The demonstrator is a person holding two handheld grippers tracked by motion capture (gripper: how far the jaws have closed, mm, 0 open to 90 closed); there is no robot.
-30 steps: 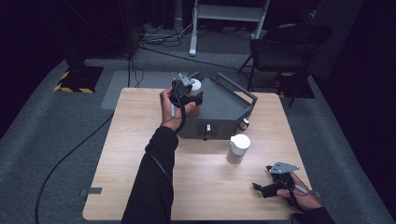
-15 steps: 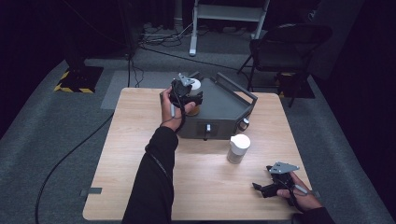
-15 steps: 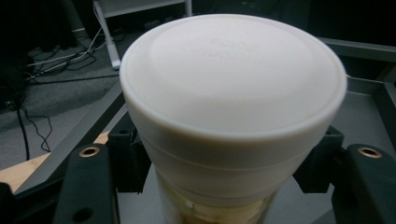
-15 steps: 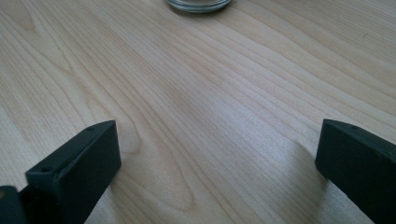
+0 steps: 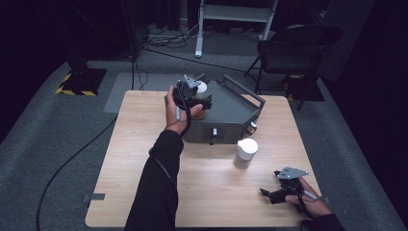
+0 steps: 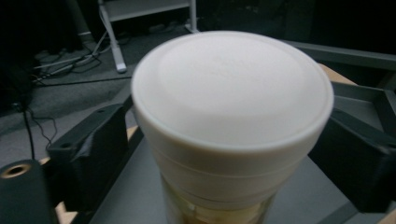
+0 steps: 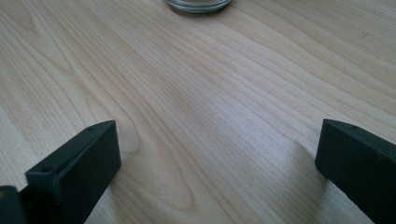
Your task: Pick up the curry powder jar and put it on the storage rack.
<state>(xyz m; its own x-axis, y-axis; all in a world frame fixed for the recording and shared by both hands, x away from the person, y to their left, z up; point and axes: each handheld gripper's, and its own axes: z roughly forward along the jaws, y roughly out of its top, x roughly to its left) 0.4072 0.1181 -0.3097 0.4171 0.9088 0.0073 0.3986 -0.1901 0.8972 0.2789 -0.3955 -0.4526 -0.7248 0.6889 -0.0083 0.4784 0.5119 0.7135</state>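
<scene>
A jar with a white lid stands on the dark grey metal box at the table's far side. My left gripper is around that jar. Its jaws have just been opening, and in the left gripper view the left gripper has one black jaw on each side of the jar, close to it but not pressing. A second white-lidded jar stands on the wooden table in front of the box. My right gripper rests low near the front right corner, open. In the right gripper view its jaws hold only bare wood between them.
The glass base of the second jar sits ahead of the right gripper. The box has a raised handle bar at its far right and a latch on its front. A black chair and a white stand are on the floor beyond the table.
</scene>
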